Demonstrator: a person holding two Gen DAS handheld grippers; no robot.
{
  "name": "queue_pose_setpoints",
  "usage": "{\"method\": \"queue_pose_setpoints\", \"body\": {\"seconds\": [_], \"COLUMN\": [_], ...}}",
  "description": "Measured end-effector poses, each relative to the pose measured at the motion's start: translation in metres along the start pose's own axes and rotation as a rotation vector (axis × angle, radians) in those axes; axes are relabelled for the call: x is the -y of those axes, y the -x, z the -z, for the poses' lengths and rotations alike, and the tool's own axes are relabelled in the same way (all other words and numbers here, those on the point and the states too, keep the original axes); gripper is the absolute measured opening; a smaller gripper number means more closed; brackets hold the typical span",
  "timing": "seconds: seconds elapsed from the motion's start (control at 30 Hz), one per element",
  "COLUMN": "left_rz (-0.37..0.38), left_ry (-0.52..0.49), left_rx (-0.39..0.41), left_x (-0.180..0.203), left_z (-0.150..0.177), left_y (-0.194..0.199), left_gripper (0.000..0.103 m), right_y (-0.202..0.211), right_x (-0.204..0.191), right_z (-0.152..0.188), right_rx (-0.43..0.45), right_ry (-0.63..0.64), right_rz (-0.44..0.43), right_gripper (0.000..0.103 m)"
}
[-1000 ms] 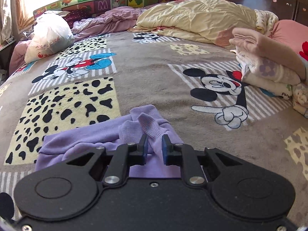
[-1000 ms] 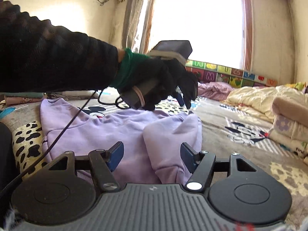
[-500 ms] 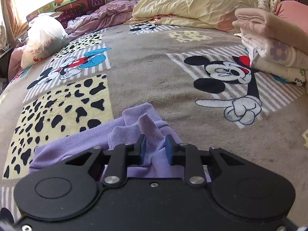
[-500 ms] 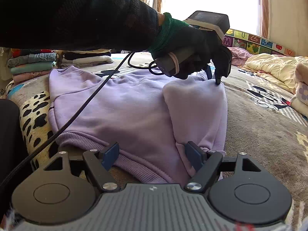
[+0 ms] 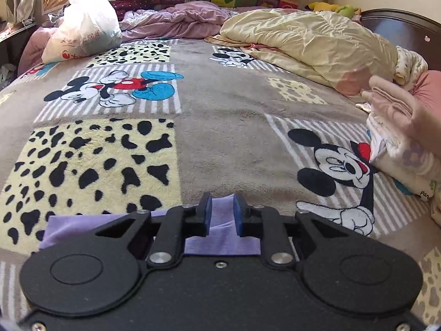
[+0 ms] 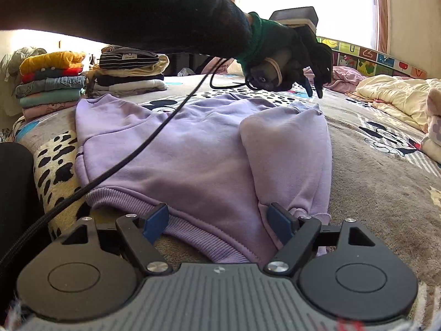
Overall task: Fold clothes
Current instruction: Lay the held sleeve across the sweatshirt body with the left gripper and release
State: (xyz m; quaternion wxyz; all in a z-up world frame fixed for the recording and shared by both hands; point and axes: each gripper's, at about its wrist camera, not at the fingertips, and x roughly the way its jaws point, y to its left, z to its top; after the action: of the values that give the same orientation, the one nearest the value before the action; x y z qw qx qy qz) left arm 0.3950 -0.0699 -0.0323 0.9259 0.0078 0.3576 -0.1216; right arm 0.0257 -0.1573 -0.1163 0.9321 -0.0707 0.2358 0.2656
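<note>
A lilac sweatshirt (image 6: 193, 151) lies flat on the cartoon blanket (image 6: 380, 187). One sleeve (image 6: 286, 149) is folded over its right side, with the cuff at the far end. My left gripper (image 6: 314, 92), held by a black-gloved hand, hovers just above that cuff. Its fingers stand a narrow gap apart with nothing in them. In the left wrist view only a strip of the lilac sweatshirt (image 5: 220, 234) shows under the left gripper (image 5: 222, 212). My right gripper (image 6: 217, 220) is wide open at the near ribbed hem, its right finger beside the folded corner.
Two stacks of folded clothes (image 6: 52, 82) (image 6: 129, 74) stand at the back left. A black cable (image 6: 137, 149) hangs across the sweatshirt. Farther up the bed lie a cream duvet (image 5: 303, 41), a white plastic bag (image 5: 85, 33) and a folded pile (image 5: 399, 143) on the right.
My left gripper laid the sleeve cuff down on the sweatshirt, let it go and rose off it. My right gripper dropped closer to the hem and stayed open.
</note>
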Motion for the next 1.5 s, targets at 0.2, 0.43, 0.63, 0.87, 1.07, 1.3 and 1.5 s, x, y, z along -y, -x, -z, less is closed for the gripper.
{"method": "queue_pose_setpoints", "body": {"seconds": [0.2,0.43,0.63,0.87,1.07,1.3,1.5], "left_rz": [0.014,0.074,0.206,0.139,0.157,0.045,0.055], "left_ry": [-0.051,0.001,0.383,0.412,0.221,-0.114,-0.108], "left_rx": [-0.06,-0.05,-0.011,-0.061,0.072,-0.062,-0.043], "left_x": [-0.011,-0.018,-0.072,-0.076,-0.048,0.019,0.014], "left_z": [0.029,0.046,0.039,0.042,0.039,0.04,0.032], "left_y": [-0.004,-0.01,-0.006,-0.021,0.022,-0.028,-0.024], "left_gripper": [0.017,0.007,0.005,0.016,0.018,0.018,0.016], "right_y": [0.0,-0.001,-0.001,-0.001,-0.001,-0.001,-0.002], "right_x": [0.0,-0.001,-0.001,-0.001,0.0,0.0,-0.001], "right_z": [0.0,0.0,0.001,0.001,0.0,0.0,-0.001], "right_rx": [0.002,0.003,0.004,0.001,0.001,0.0,-0.006], "right_ry": [-0.003,0.004,0.008,0.004,-0.001,-0.003,-0.003], "right_rz": [0.0,-0.001,-0.002,-0.003,-0.006,-0.005,-0.006], "right_gripper": [0.08,0.083,0.083,0.083,0.083,0.083,0.084]}}
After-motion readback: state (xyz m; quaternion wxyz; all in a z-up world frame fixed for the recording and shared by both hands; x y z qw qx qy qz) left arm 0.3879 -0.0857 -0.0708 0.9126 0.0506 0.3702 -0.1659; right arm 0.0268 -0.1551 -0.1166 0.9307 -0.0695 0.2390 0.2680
